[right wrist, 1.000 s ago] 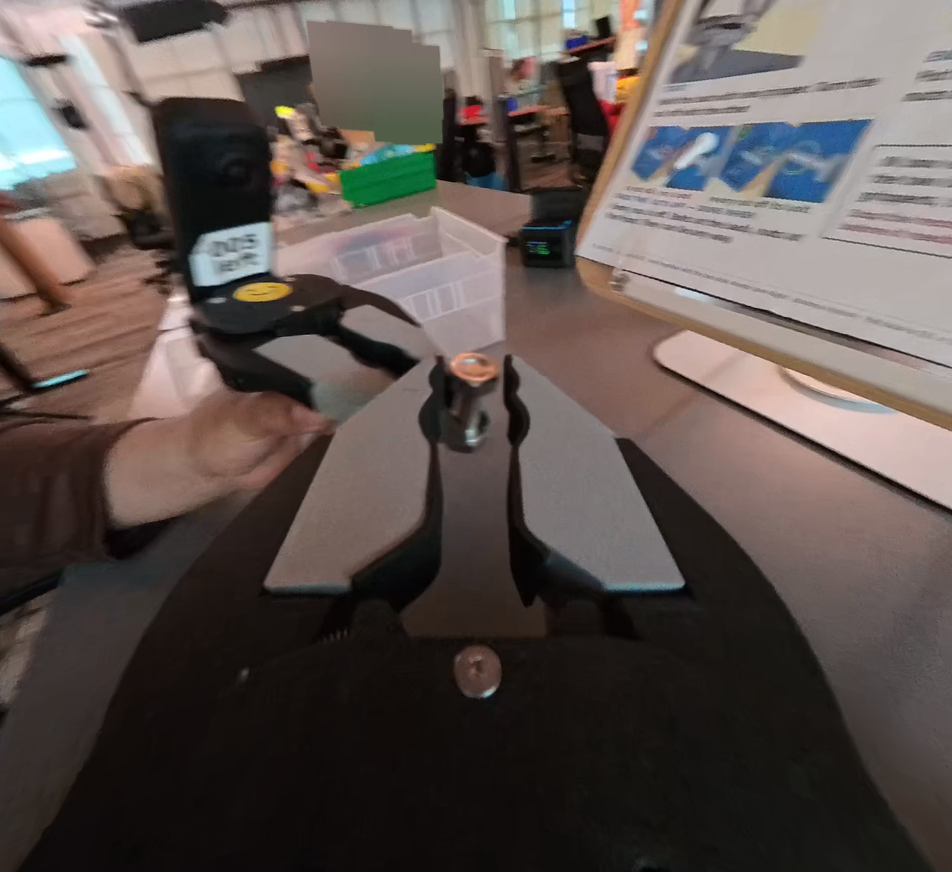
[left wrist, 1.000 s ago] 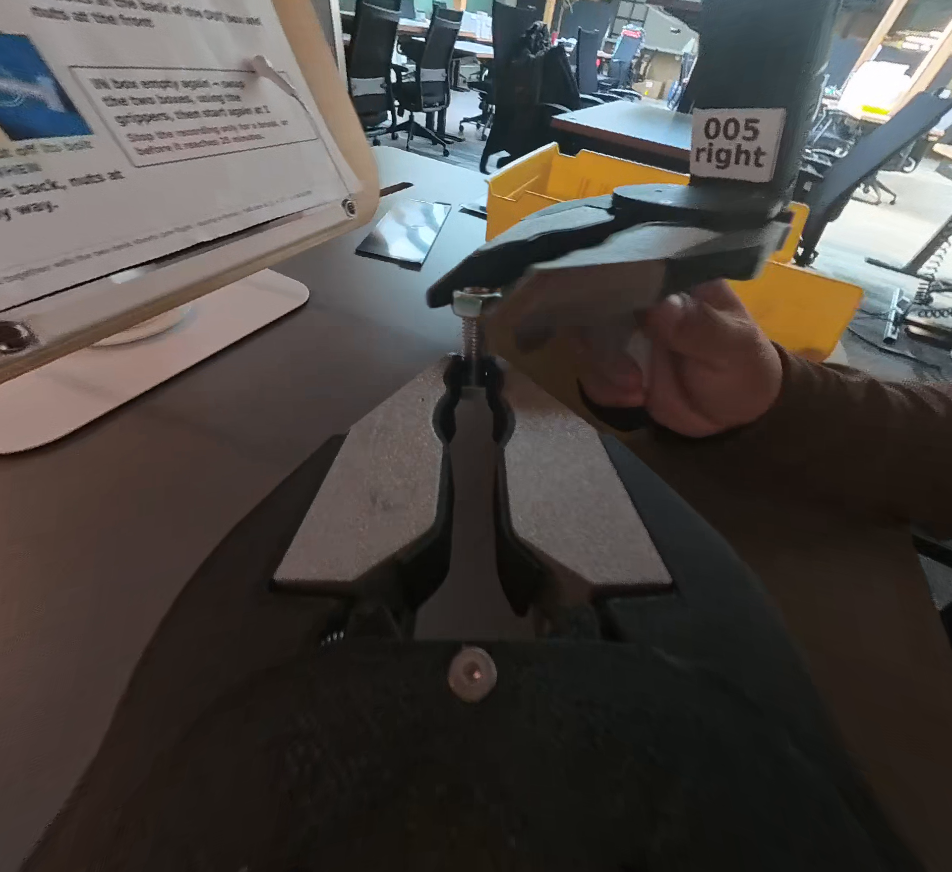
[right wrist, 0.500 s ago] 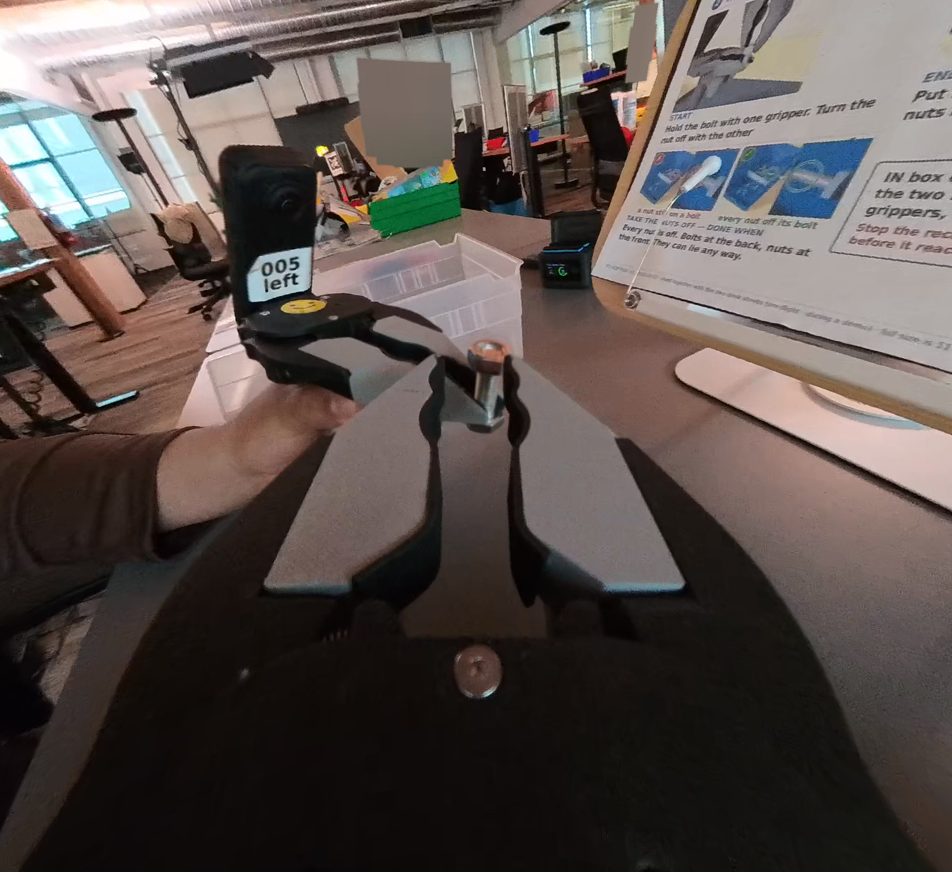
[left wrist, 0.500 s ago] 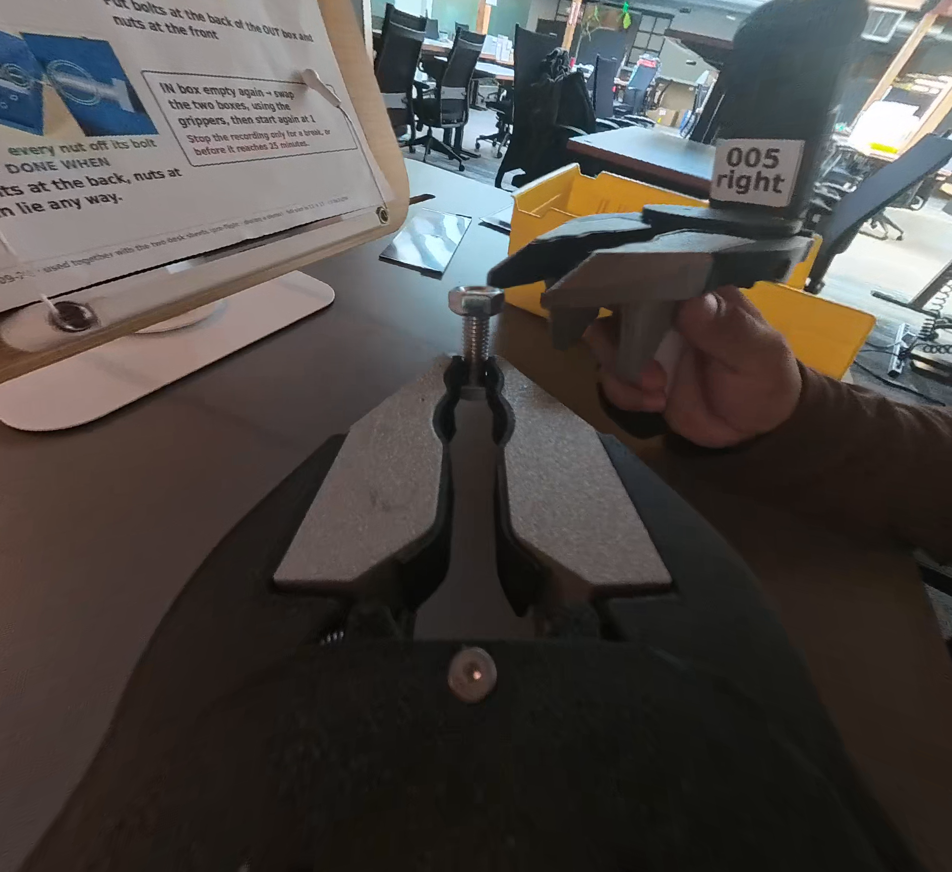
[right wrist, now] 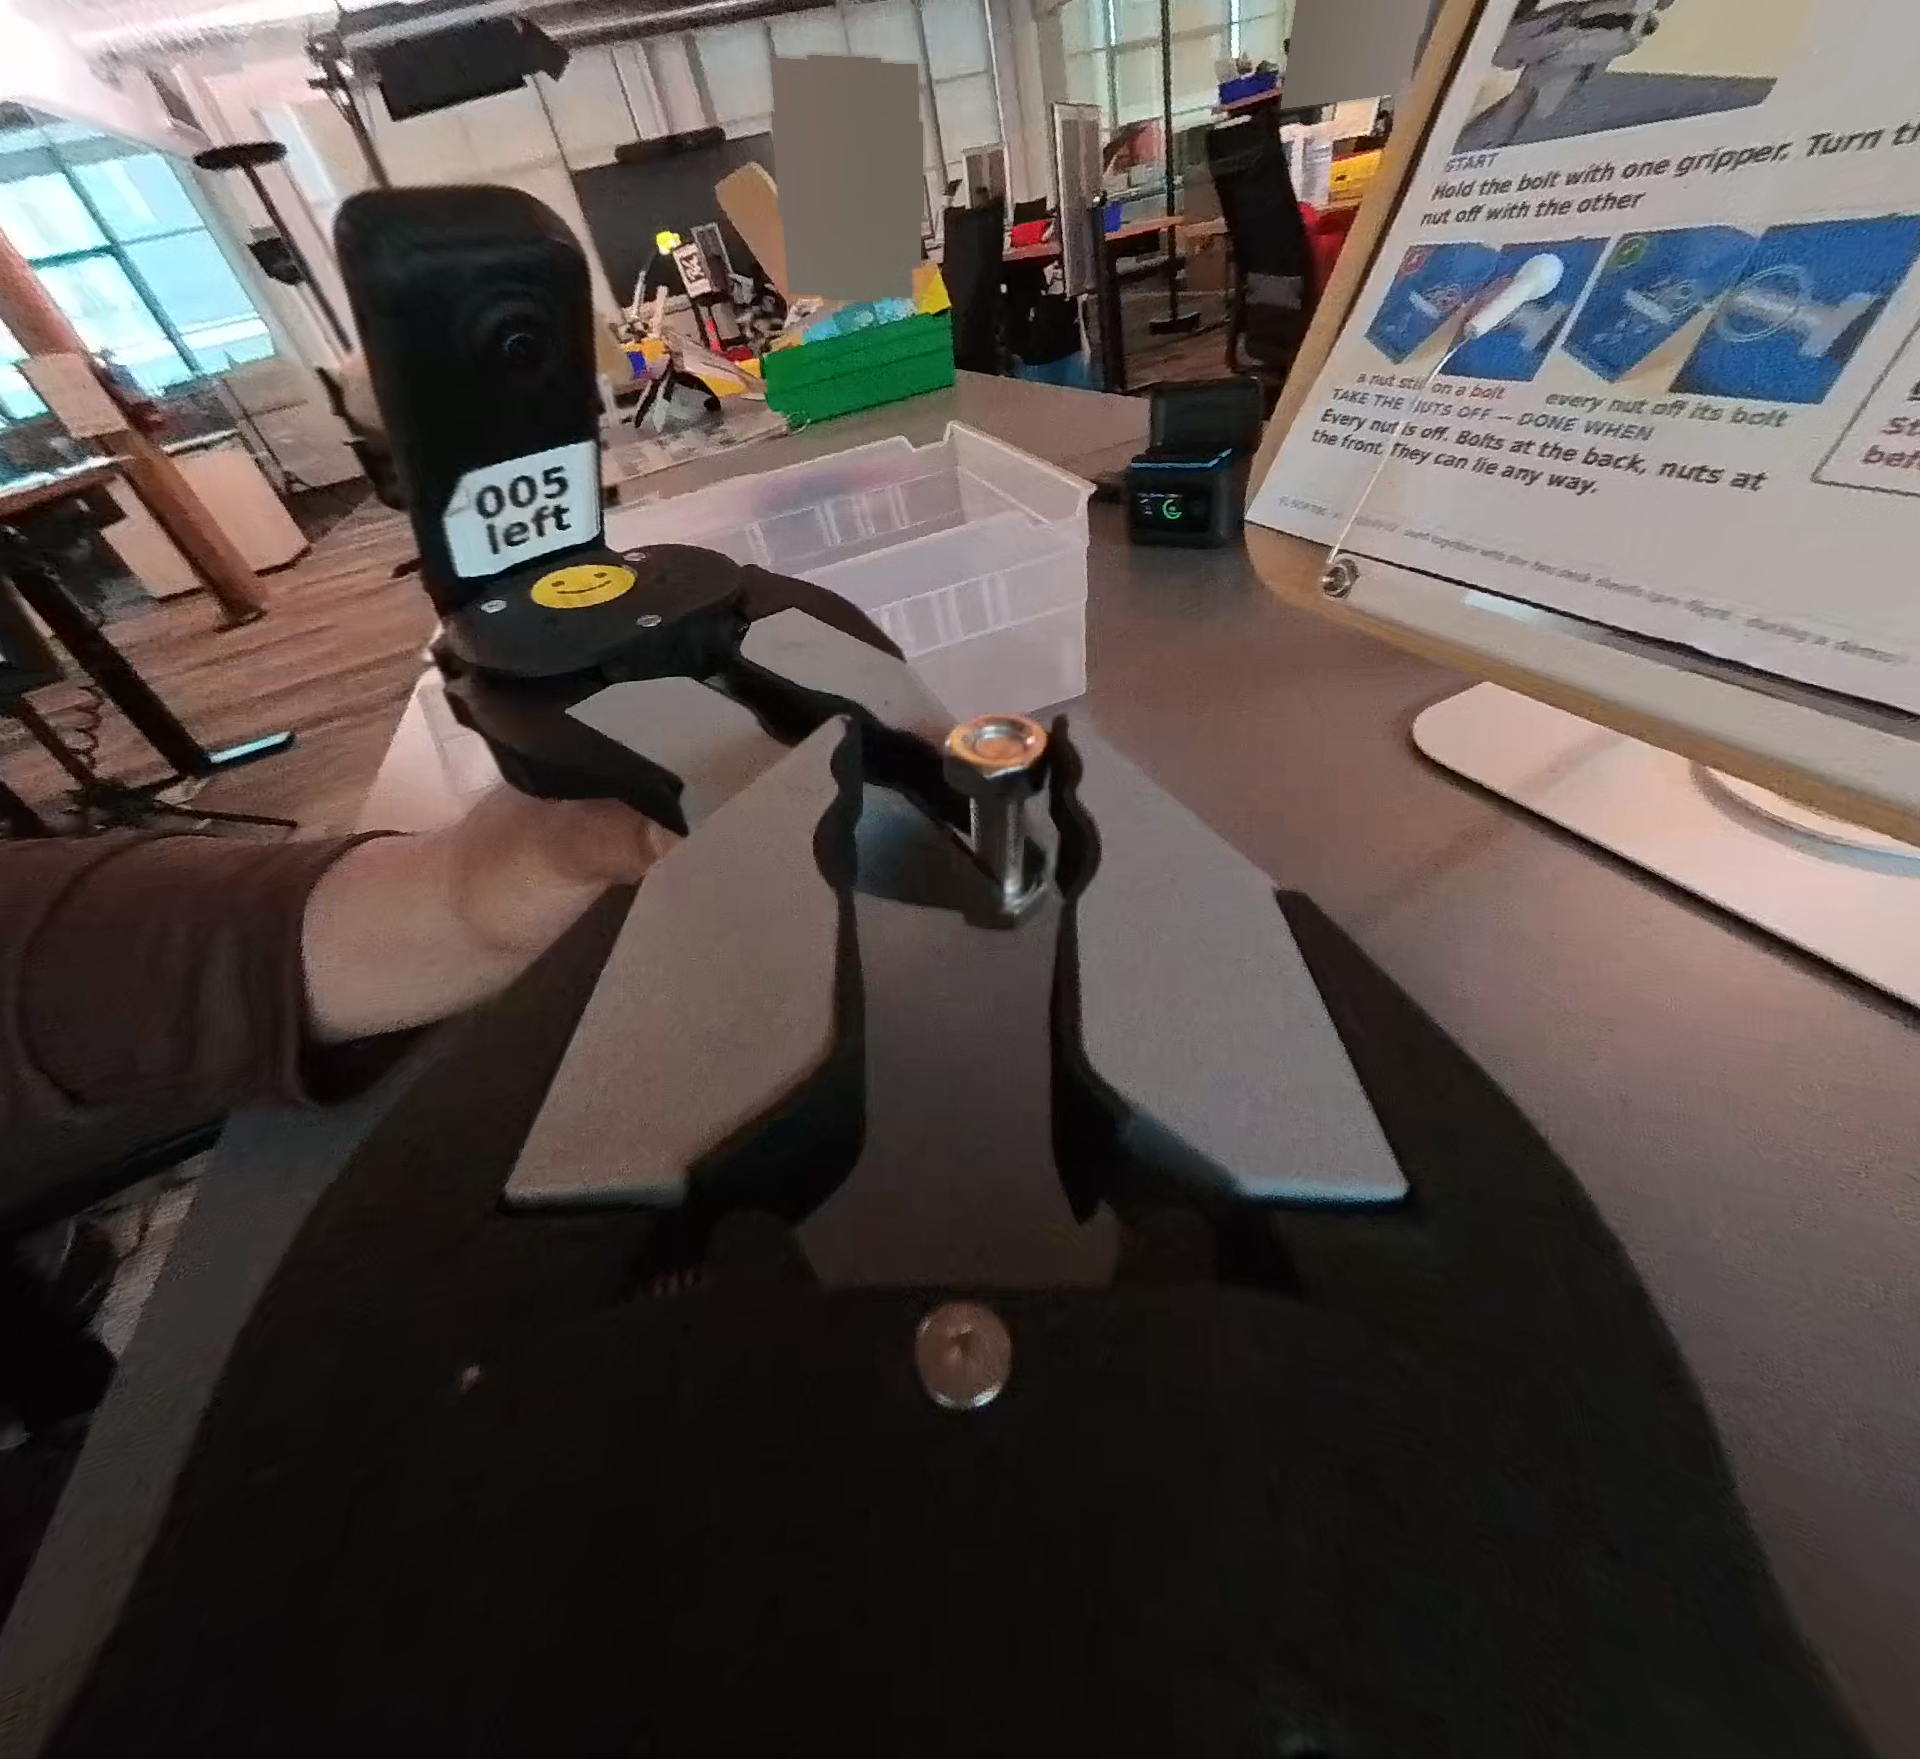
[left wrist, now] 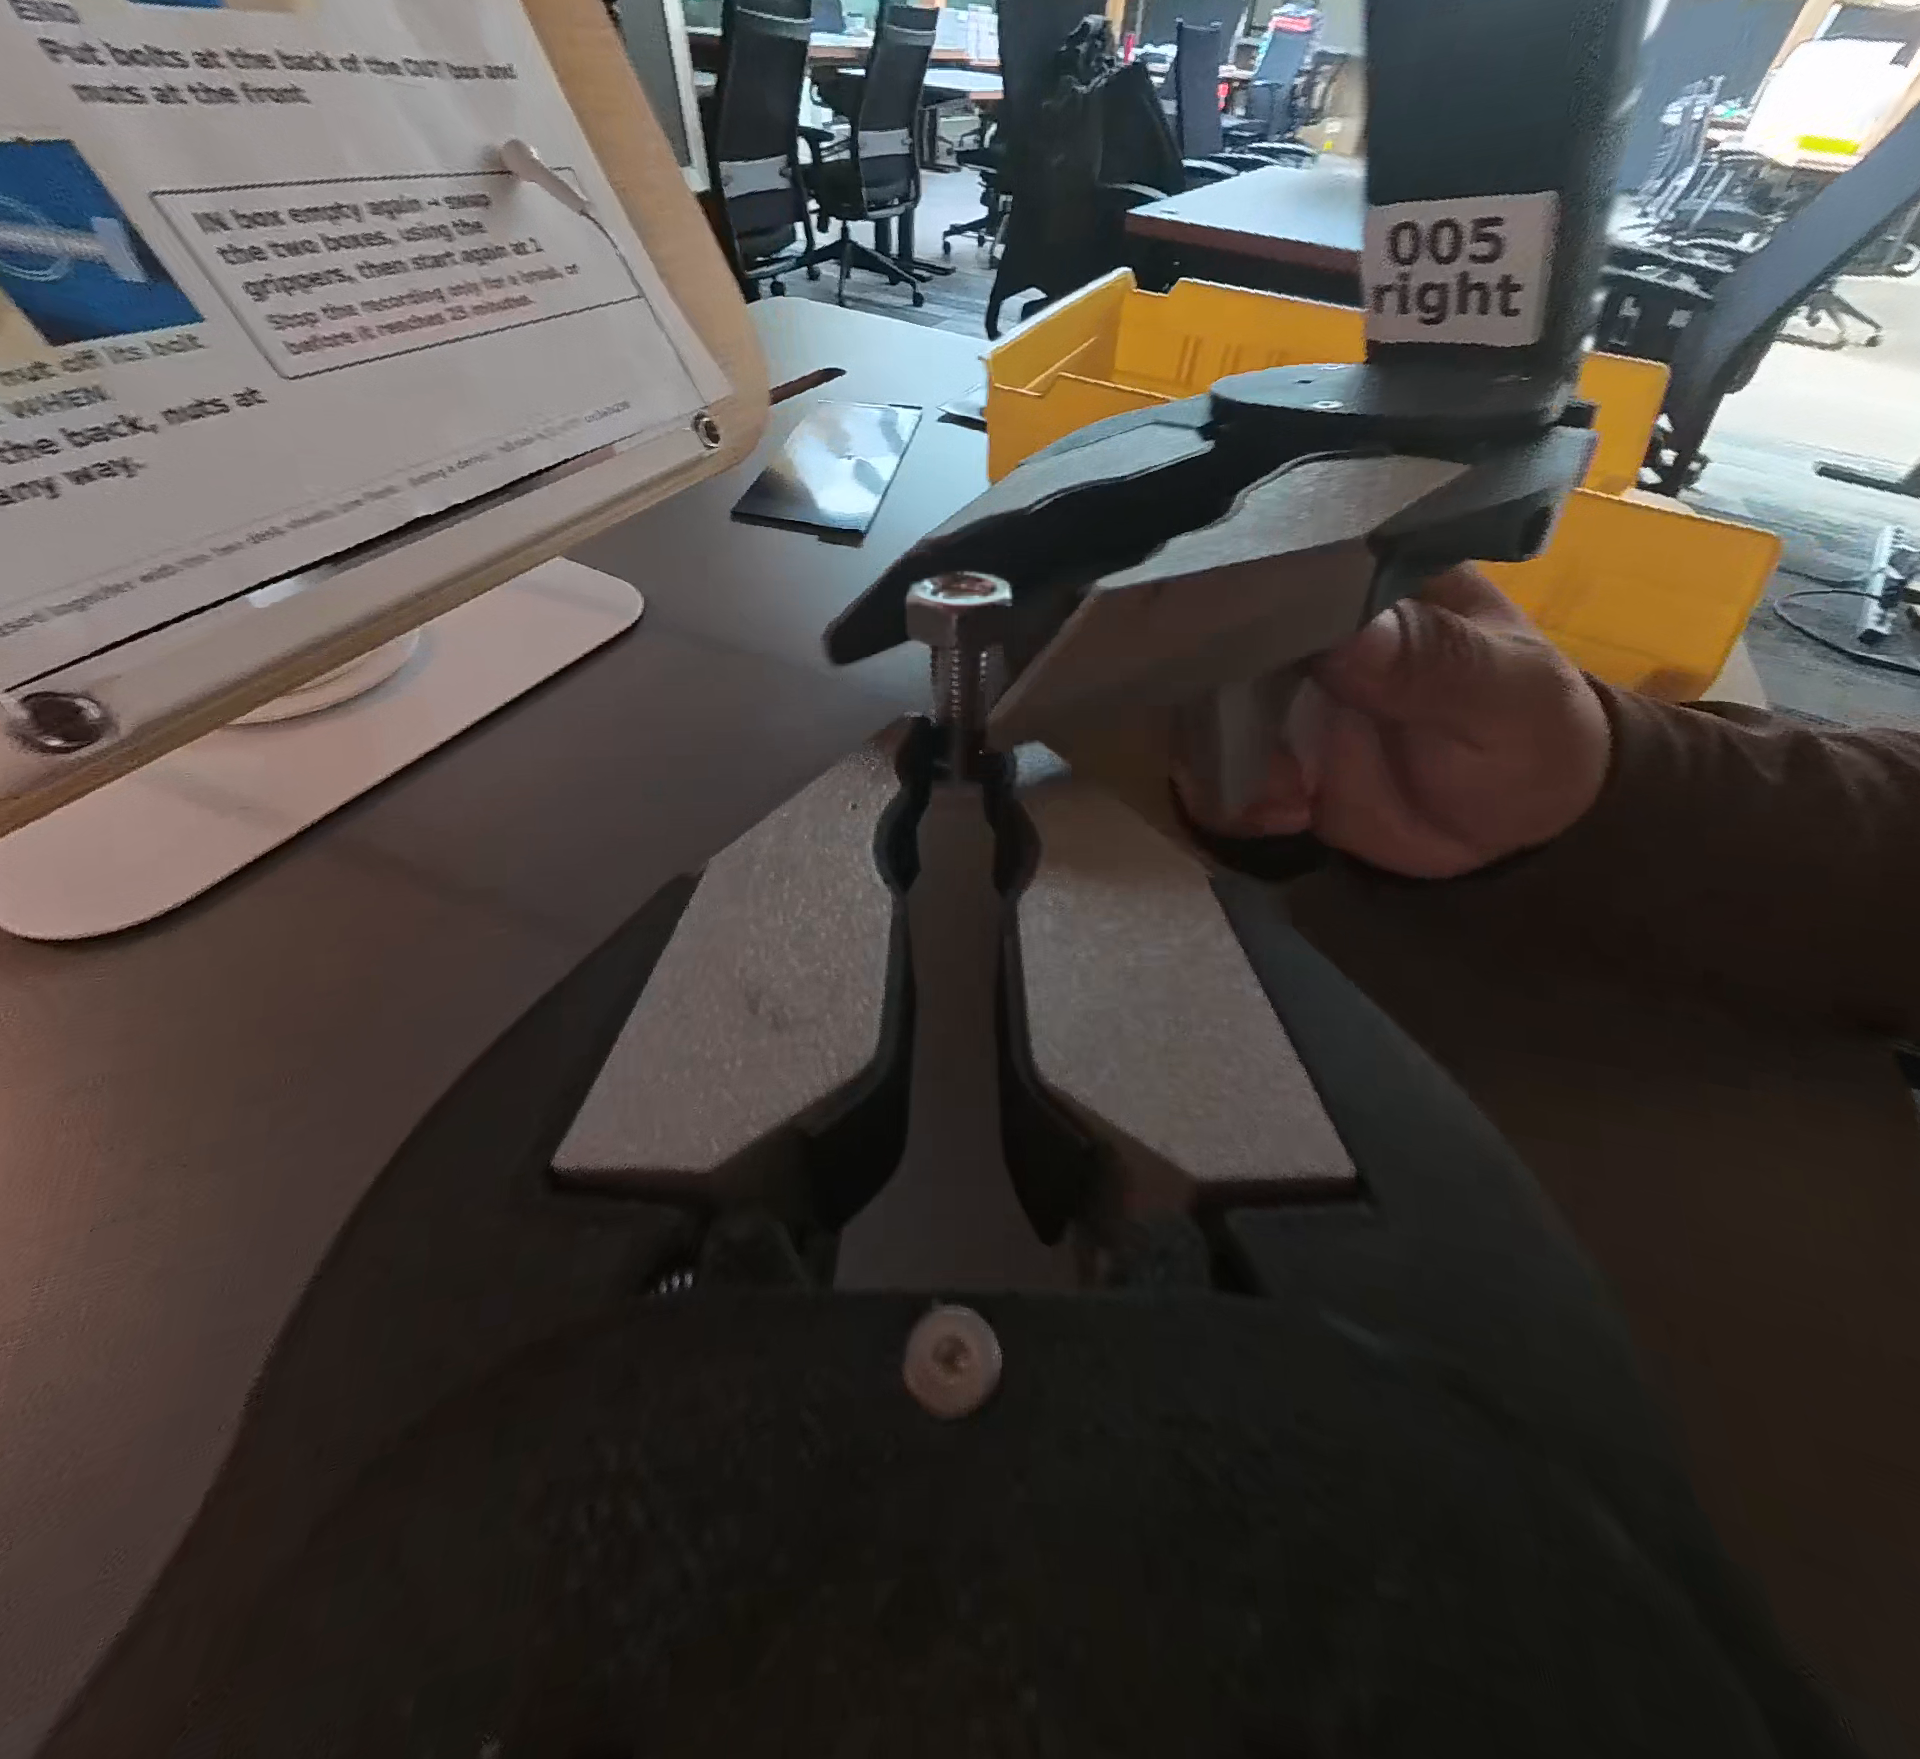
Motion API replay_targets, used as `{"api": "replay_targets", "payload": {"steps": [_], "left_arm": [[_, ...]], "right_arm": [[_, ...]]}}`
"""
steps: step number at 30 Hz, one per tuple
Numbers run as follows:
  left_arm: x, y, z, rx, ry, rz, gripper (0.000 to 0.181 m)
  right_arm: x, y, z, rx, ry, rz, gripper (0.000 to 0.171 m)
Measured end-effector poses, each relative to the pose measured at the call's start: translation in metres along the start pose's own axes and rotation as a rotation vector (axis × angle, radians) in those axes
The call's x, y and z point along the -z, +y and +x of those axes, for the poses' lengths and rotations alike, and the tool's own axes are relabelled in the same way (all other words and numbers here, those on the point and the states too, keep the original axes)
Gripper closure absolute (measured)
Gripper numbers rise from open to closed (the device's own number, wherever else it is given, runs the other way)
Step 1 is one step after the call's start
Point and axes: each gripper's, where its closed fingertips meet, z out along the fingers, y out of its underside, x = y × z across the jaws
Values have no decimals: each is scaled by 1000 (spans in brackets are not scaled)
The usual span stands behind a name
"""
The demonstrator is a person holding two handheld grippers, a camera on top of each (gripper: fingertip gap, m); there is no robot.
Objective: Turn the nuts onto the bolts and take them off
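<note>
In the left wrist view, the left gripper (left wrist: 954,759) is pinching the hard, slippery little bolt (left wrist: 958,681) mid-frame, and in the right wrist view the right gripper (right wrist: 954,769) is gaping around its nut (right wrist: 994,749), likely the best place to grab.

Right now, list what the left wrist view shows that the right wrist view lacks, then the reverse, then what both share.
Only the left wrist view shows the yellow bin and a dark flat plate on the table.

Only the right wrist view shows the clear plastic bin, a green crate and a small black device.

Both show the bolt, the nut at its top, the left gripper, the right gripper open around the bolt, and the instruction board.
</note>
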Motion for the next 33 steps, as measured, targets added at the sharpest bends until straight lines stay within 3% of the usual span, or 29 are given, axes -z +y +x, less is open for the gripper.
{"api": "replay_targets", "payload": {"steps": [10, 20, 33], "left_arm": [[0, 2, -3, -12, -28, -17, 174], [0, 1, 1, -6, 1, -10, 174], [1, 6, -8, 49, -21, -24, 174]], "right_arm": [[3, -1, 2, -19, -4, 7, 143], [-1, 1, 4, 24, 48, -3, 133], [4, 1, 5, -28, 26, 10, 143]]}}
